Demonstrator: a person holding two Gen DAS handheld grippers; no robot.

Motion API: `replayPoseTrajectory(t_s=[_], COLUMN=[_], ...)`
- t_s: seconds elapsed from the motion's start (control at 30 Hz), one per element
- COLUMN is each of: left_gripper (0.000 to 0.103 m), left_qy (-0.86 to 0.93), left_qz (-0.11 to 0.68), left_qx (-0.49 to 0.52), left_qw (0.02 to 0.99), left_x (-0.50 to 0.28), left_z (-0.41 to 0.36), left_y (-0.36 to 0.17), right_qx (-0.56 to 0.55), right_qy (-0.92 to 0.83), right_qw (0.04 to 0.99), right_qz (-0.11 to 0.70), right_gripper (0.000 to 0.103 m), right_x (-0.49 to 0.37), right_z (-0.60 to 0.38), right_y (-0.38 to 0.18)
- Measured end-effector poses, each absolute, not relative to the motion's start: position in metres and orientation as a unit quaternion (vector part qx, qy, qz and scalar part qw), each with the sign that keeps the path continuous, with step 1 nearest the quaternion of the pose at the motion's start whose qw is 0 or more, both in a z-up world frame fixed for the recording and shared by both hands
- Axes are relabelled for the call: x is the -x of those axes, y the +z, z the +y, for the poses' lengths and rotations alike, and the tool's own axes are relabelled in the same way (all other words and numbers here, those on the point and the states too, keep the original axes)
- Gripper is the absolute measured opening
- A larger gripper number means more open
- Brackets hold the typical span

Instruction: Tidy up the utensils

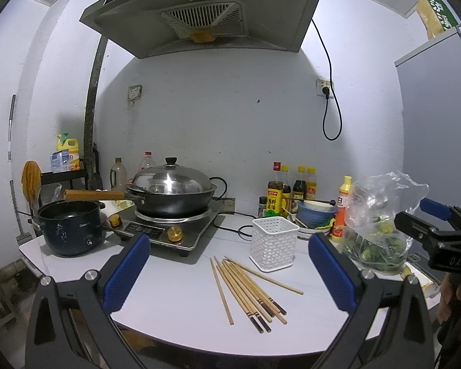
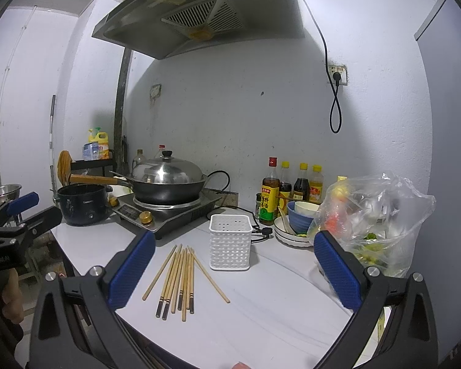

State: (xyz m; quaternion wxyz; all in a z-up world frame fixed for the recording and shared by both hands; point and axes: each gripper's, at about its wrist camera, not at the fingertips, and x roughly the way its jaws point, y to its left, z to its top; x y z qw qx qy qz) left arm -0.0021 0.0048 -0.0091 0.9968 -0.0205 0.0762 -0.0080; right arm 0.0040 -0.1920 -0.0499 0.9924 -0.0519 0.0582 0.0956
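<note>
On the white counter [image 1: 175, 289] the chopsticks [image 1: 249, 292] lie loose, just beside the empty white basket [image 1: 273, 243]. I hold my left gripper [image 1: 227, 273] and right gripper [image 2: 233, 272] wide, nothing grasped. I judge the first pick comes next, needing a narrow pinch.

The near part of the white surface [image 2: 276, 313] lay bare, giving open passage toward the chopsticks [image 2: 181, 276]. Behind them the white perforated holder [image 2: 230, 243] stood upright, its top open. The induction cooker [image 2: 169, 212] with its wok [image 2: 169, 184] closed off the back left; stacked bowls [image 2: 295, 224] and a plastic bag [image 2: 375, 221] crowded the right.
</note>
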Motion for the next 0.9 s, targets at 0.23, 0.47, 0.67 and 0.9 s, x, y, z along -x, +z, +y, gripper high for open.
replayPoseTrajectory(t_s=[0.23,0.47,0.67,0.9], left_gripper=[0.103,0.103,0.103,0.103], left_qy=[-0.007,-0.007,-0.007,-0.009], left_qz=[0.075,0.075,0.076,0.086], left_qx=[0.022,0.021,0.022,0.022], left_qw=[0.997,0.997,0.997,0.996], left_x=[0.002,0.002,0.002,-0.010], left_z=[0.008,0.007,0.008,0.010], left_y=[-0.010,-0.010,-0.010,-0.013], right_qx=[0.053,0.053,0.054,0.052], right_qy=[0.097,0.096,0.097,0.094], right_qw=[0.992,0.992,0.992,0.992], right_qz=[0.058,0.058,0.060,0.069], right_gripper=[0.102,0.102,0.102,0.102], right_x=[-0.005,-0.005,-0.006,-0.017], right_z=[-0.190,-0.189,-0.188,-0.187], right_y=[-0.049,-0.049,-0.049,-0.050])
